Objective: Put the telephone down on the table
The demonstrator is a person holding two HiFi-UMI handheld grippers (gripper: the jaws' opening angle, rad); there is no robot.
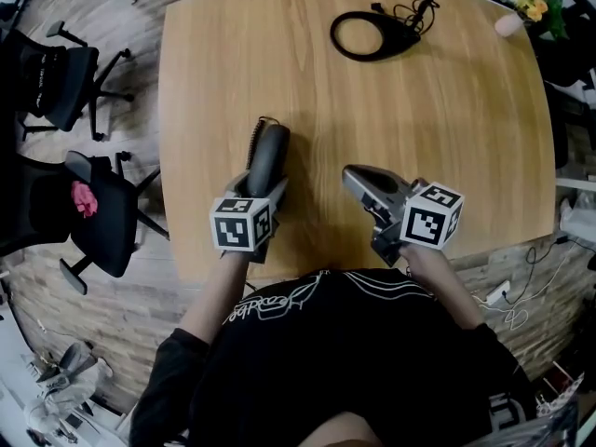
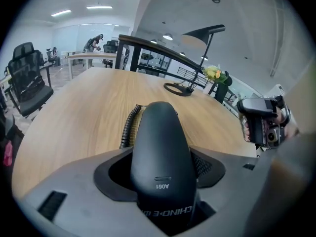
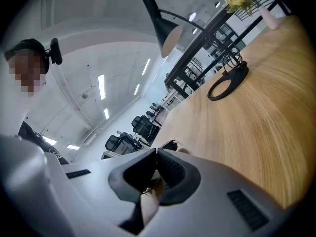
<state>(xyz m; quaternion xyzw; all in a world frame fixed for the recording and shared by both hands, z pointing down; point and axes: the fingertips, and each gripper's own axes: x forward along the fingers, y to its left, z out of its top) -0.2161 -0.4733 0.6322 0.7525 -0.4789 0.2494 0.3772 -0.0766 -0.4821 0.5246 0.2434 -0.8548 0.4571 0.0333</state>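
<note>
My left gripper (image 1: pixel 264 189) has its jaws clamped on the black plastic telephone handset (image 1: pixel 268 152), which is over the near-left part of the light wooden worktop (image 1: pixel 438 138). My right gripper (image 1: pixel 352 177) has its jaws pressed together, empty.

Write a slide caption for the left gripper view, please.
The left gripper clamps a black telephone handset in its jaws over the wooden table, coiled cord beside it.
</note>
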